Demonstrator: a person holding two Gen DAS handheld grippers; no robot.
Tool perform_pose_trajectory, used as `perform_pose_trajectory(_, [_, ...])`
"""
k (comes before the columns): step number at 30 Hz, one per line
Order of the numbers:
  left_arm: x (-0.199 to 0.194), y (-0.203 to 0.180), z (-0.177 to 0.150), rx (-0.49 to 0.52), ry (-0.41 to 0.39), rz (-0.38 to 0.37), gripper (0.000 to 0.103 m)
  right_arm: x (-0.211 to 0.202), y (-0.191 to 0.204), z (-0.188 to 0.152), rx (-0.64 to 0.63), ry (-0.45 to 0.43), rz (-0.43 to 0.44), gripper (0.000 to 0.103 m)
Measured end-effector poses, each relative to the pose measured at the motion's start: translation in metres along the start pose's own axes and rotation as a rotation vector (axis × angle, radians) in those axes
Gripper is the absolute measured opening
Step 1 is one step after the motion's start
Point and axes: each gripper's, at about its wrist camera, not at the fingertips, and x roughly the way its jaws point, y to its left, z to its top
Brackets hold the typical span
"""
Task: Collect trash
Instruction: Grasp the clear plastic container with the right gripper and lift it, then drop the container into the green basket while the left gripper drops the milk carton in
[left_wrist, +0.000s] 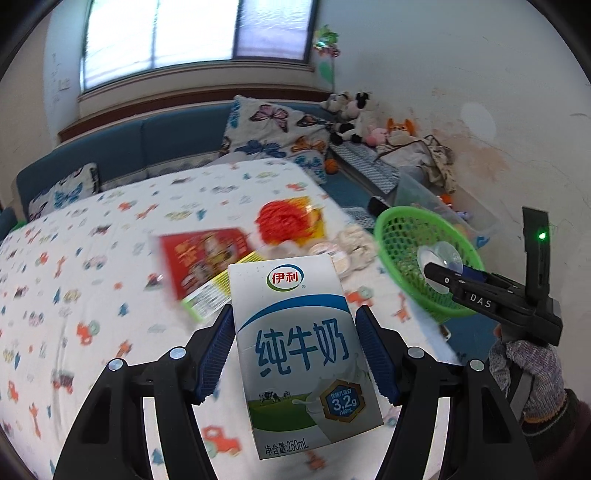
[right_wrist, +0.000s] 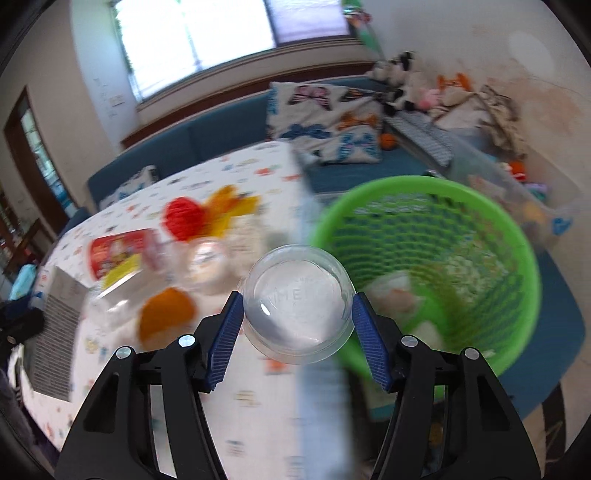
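A white and blue milk carton (left_wrist: 303, 369) is upright between the blue pads of my left gripper (left_wrist: 295, 310), which is shut on it above the table. My right gripper (right_wrist: 297, 295) is shut on a clear plastic cup (right_wrist: 299, 321), its round base towards the camera. The cup hangs at the table's right edge, next to the rim of a green mesh basket (right_wrist: 424, 273) that has some scraps in it. The left wrist view shows the right gripper (left_wrist: 443, 273), held by a gloved hand (left_wrist: 524, 373), with the cup in front of the basket (left_wrist: 406, 236).
More trash lies on the table's patterned cloth (left_wrist: 92, 258): a red snack box (left_wrist: 205, 258), a red and yellow wrapper (left_wrist: 288, 221), clear plastic tubs (left_wrist: 347, 243) and an orange piece (right_wrist: 166, 317). A blue sofa (left_wrist: 166, 147) with pillows and plush toys runs behind.
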Motion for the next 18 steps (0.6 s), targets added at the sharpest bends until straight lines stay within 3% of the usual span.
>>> perform_pose_trajectory(7, [0.015, -0.032, 0.025, 0.056, -0.007, -0.044, 0.064, 0.007, -0.057, 0.002, 0.052, 0.021, -0.095, 0.061])
perform_pose_trajectory(18, [0.05, -0.082, 0.057, 0.124, 0.005, -0.107, 0.064, 0.012, -0.096, -0.001, 0.089, 0.025, -0.144, 0.067])
